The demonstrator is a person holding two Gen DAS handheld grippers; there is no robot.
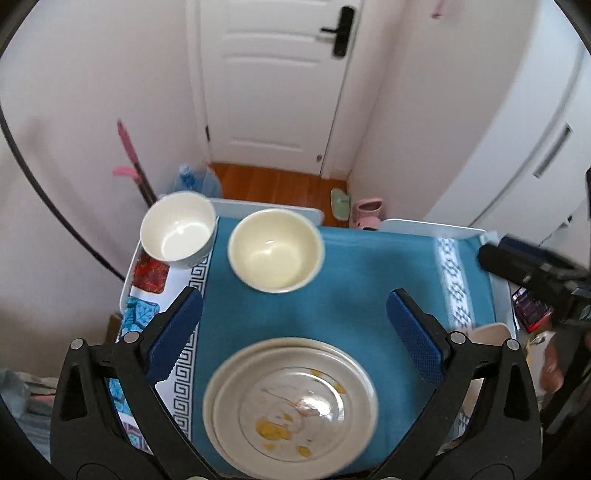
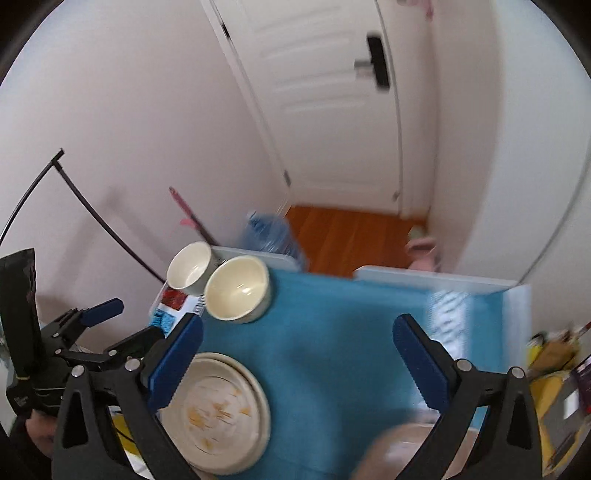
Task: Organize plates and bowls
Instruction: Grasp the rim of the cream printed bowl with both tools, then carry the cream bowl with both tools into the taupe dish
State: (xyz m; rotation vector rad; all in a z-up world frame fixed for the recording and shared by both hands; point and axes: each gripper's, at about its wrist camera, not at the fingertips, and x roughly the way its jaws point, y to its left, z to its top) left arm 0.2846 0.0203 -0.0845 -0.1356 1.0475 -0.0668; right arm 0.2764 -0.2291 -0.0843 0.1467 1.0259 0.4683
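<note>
Room: white walls, white panelled door (image 1: 275,85) with a black lever handle (image 1: 338,31), strip of orange wood floor (image 1: 280,184) at its foot; slippers (image 1: 365,214) and a blue water jug (image 1: 195,181) on that floor.
Bench: white bench (image 1: 436,226) covered by a teal cloth (image 1: 354,280) with white patterned borders; a second, patchwork cloth (image 1: 147,273) shows at the left edge.
Plates: stack of beige plates (image 1: 291,406) at the near edge of the teal cloth, between the left claw's fingers in the left wrist view; top plate carries yellow food smears. Same stack (image 2: 221,406) sits low left in the right wrist view.
Cream bowl: cream bowl (image 1: 276,250) upright on the teal cloth, beyond the plates, nothing in it.
White bowl: white bowl (image 1: 178,229) upright at the far left corner, just beside the cream bowl, nothing in it; touching or apart, cannot tell.
Left claw: left claw (image 1: 293,325) spread wide above the plates, gripping nothing; also visible at (image 2: 155,317).
Right claw: right claw (image 2: 297,354) spread wide over bare teal cloth, gripping nothing; blurred beige object (image 2: 402,450) at the bottom edge, unidentified.
</note>
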